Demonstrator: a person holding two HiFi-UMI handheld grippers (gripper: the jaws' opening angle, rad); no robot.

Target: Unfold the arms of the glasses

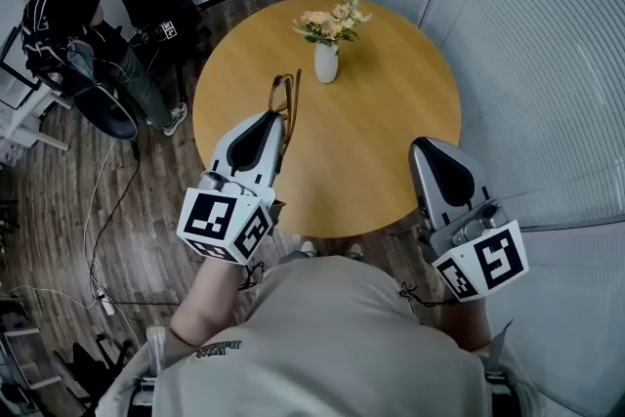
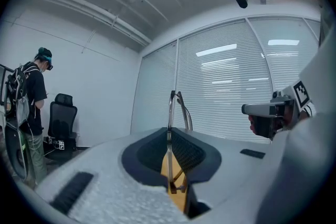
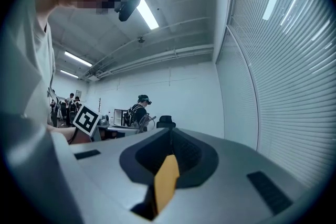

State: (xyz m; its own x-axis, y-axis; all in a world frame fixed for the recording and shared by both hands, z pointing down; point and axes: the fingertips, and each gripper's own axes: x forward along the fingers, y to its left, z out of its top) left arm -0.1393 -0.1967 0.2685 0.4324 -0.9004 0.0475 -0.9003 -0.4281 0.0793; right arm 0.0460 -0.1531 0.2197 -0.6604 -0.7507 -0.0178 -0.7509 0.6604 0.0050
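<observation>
**Over the left edge of the surface: steady the frame, then hinge one arm out**

Over the round wooden surface (image 1: 391, 161), near its left edge, my left claw (image 1: 281, 119) is clamped on the glasses (image 1: 283, 98). They stick out edge-on past its tips. Their arms look folded against the front, though this angle leaves me unsure. My right claw (image 1: 422, 145) hangs at the near right edge, pads together with nothing between them, well apart from the glasses.

As I judge it, the work now falls to the right claw. It should part its pads, cross to the glasses and take one arm near its free tip. Then it should swing that arm outward in an arc about the hinge, never pulling straight. The left grip must hold the frame firm without twisting it. A vase of flowers (image 1: 326, 62) stands near, toward the far edge, so I'd swing away from it.
</observation>
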